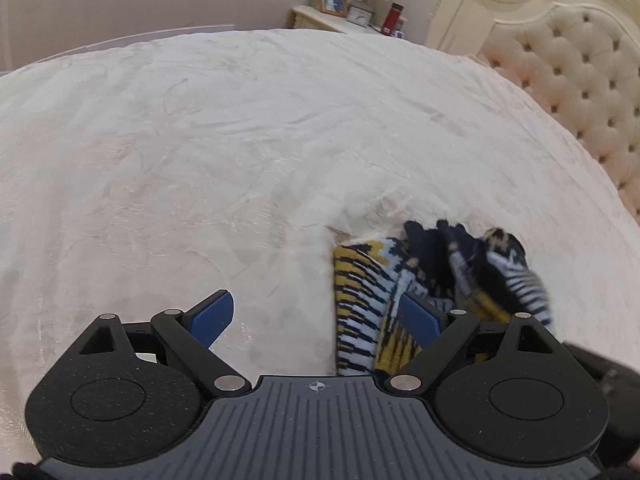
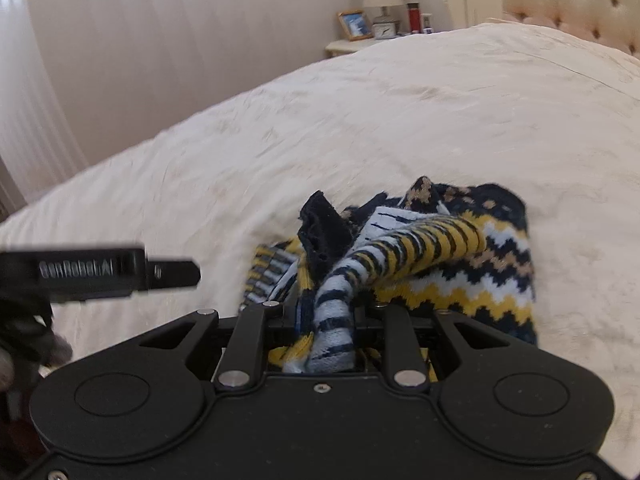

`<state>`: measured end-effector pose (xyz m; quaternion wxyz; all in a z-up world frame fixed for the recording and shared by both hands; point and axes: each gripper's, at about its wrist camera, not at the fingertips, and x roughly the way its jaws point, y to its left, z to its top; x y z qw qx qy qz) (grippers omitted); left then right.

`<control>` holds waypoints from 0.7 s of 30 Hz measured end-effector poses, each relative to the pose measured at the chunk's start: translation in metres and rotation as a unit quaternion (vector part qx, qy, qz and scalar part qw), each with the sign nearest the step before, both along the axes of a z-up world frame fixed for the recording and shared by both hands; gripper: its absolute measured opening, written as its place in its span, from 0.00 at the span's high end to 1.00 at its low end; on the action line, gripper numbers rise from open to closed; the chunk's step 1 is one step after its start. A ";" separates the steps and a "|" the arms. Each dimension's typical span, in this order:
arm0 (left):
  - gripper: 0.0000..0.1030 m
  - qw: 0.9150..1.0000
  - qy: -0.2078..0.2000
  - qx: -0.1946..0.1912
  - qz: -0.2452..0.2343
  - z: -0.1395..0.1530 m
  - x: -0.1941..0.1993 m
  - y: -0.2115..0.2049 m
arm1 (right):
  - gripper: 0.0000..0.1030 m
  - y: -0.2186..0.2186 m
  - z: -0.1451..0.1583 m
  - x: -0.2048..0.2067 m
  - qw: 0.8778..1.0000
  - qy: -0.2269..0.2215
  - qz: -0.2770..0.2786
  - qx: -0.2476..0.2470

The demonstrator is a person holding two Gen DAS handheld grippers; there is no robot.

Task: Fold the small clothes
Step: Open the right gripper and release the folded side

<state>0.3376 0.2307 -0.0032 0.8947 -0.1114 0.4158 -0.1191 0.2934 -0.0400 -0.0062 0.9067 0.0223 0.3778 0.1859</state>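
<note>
A small knit garment [image 2: 460,276] with navy, yellow and white zigzag stripes lies bunched on the cream bedspread [image 2: 400,120]. My right gripper [image 2: 326,308] is shut on a twisted fold of it, and the fabric fills the gap and hides the pads. In the left wrist view the same garment [image 1: 368,304] hangs crumpled at the lower right. My left gripper [image 1: 316,312] stands open just above the bedspread with nothing pressed between its blue pads [image 1: 214,314]. Its right finger sits against the garment's edge. One finger [image 2: 176,272] of the left gripper shows at the left of the right wrist view.
The bedspread [image 1: 240,140] stretches wide to the left and beyond the garment. A tufted cream headboard [image 1: 580,80] rises at the far right. A nightstand [image 1: 320,16] behind the bed holds a lamp, a photo frame, a clock and a red bottle.
</note>
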 end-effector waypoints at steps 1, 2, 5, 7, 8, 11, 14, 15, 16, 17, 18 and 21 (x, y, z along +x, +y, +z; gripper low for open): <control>0.13 1.000 0.000 -0.003 0.002 0.000 0.001 0.002 | 0.71 0.005 -0.002 -0.001 1.000 0.000 0.004 -0.008; 0.13 1.000 0.001 -0.005 0.004 -0.001 0.002 0.003 | 0.69 0.011 -0.005 -0.001 1.000 0.002 0.012 -0.017; 0.13 1.000 0.005 -0.008 0.006 -0.003 0.003 0.005 | 0.54 0.020 -0.014 0.000 0.999 0.000 0.038 -0.016; 0.13 1.000 0.008 -0.010 0.007 -0.005 0.004 0.006 | 0.49 0.019 -0.014 -0.003 0.999 -0.010 0.053 0.004; 0.13 1.000 0.009 -0.010 0.008 -0.006 0.005 0.007 | 0.48 0.019 -0.013 -0.005 0.998 -0.017 0.058 0.007; 0.13 1.000 0.010 -0.013 0.015 -0.007 0.006 0.012 | 0.48 0.010 -0.006 -0.014 0.997 -0.039 0.068 0.021; 0.13 1.000 0.010 -0.017 0.019 -0.007 0.007 0.014 | 0.48 -0.011 0.004 -0.022 0.996 -0.062 0.055 0.044; 0.13 1.000 0.010 -0.018 0.018 -0.007 0.006 0.013 | 0.48 -0.022 0.008 -0.025 0.995 -0.070 0.047 0.052; 0.13 1.000 0.010 -0.019 0.015 -0.007 0.006 0.012 | 0.47 -0.028 0.011 -0.029 0.995 -0.076 0.039 0.058; 0.13 1.000 0.010 -0.021 0.012 -0.007 0.006 0.011 | 0.44 -0.036 0.013 -0.033 0.994 -0.082 0.033 0.062; 0.13 1.000 0.010 -0.024 0.008 -0.006 0.005 0.009 | 0.43 -0.045 0.015 -0.038 0.994 -0.087 0.030 0.063; 0.13 0.999 0.014 -0.037 -0.008 -0.005 0.003 0.001 | 0.41 -0.058 0.014 -0.052 0.994 -0.097 0.037 0.044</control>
